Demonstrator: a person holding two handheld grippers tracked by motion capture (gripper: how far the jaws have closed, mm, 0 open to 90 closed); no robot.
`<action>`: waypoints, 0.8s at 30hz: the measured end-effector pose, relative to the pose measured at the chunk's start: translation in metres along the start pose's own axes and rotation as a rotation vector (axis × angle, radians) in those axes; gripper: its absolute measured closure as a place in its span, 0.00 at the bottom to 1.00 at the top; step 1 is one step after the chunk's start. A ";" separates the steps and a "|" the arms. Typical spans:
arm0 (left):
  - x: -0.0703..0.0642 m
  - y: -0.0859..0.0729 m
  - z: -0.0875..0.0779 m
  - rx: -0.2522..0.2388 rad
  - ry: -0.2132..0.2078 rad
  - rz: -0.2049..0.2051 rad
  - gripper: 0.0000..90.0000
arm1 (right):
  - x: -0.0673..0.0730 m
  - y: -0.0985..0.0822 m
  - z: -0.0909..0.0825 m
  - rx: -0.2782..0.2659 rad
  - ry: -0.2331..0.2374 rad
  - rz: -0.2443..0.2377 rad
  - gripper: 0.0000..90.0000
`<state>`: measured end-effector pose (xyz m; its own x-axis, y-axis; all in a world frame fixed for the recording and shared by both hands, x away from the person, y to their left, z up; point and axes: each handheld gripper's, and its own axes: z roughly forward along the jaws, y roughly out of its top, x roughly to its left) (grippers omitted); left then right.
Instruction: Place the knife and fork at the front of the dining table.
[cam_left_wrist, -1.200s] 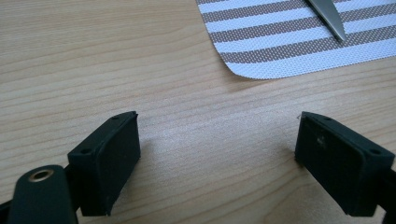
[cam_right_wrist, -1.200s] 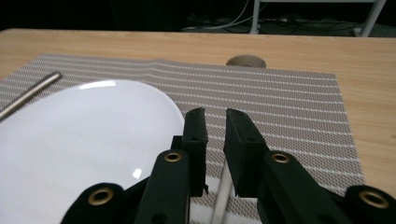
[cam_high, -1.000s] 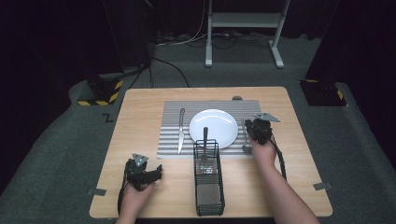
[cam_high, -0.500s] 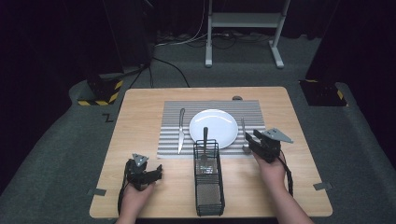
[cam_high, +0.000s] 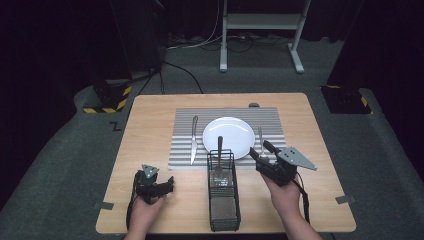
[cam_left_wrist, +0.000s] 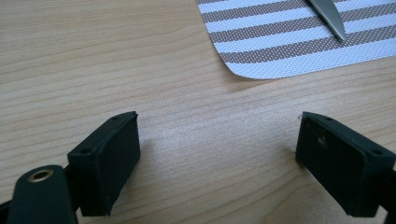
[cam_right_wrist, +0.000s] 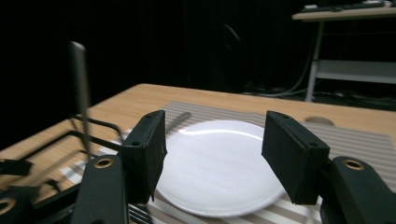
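Placemat (cam_high: 180, 150): fork (cam_high: 260, 136) just beyond right gripper (cam_high: 260, 151), fingers opening, empty.

Silver fork (cam_high: 260, 140) flat on striped mat, right of plate

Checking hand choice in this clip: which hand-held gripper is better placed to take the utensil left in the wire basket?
Right. The right hand-held gripper is open, empty, and near the utensil in the wire basket. The left hand-held gripper rests farther away.
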<state>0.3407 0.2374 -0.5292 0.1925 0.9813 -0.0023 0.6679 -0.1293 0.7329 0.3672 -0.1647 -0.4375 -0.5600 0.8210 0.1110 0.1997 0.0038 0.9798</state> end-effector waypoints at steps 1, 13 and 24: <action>0.000 0.000 0.000 0.000 0.000 0.000 0.15 | 0.005 0.002 0.002 -0.006 0.014 -0.005 0.44; 0.000 0.000 0.000 0.001 -0.002 0.000 0.15 | 0.055 0.021 0.037 -0.027 0.141 -0.036 0.52; 0.000 0.000 0.000 0.000 -0.004 0.000 0.15 | 0.068 0.022 0.061 0.027 0.165 -0.070 0.71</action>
<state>0.3408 0.2378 -0.5292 0.1952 0.9808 -0.0049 0.6676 -0.1292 0.7333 0.3823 -0.0740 -0.4188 -0.6970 0.7135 0.0710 0.1764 0.0746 0.9815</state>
